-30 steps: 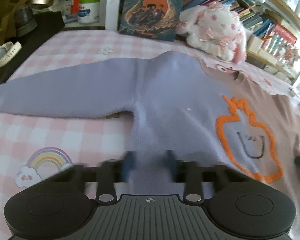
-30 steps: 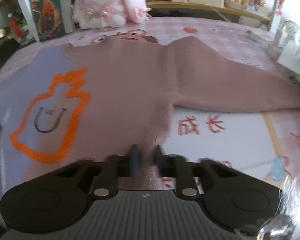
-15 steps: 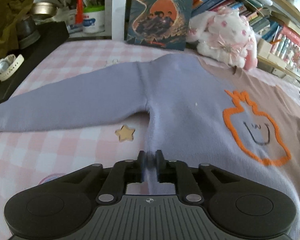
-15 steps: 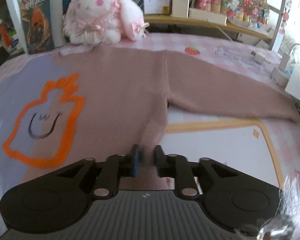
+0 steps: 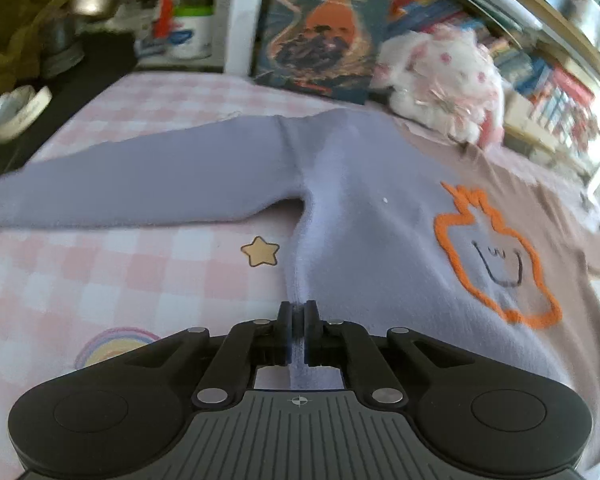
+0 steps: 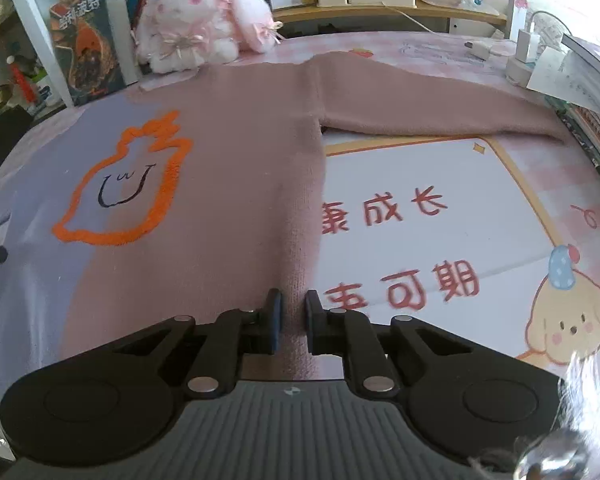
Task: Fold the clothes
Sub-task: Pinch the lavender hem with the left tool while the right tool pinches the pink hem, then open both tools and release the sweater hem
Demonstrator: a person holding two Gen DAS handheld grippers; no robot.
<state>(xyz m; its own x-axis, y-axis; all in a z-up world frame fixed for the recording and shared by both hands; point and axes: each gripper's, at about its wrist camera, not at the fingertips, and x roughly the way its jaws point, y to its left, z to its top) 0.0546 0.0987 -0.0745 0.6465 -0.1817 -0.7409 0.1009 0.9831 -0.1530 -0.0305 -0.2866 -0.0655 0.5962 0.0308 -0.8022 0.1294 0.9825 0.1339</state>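
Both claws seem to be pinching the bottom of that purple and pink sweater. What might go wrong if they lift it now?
1. The right claw has only a thin bit of the two-tone knitted sweater's edge between its pads, so the fabric may slip out.
2. The long pink sleeve reaches toward the white charger and could drag it.
3. The left claw pinches a narrow ridge, which could bunch.

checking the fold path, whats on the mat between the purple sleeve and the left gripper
In the left wrist view, only the pink checked mat with its printed star lies between the purple sleeve and the left gripper.
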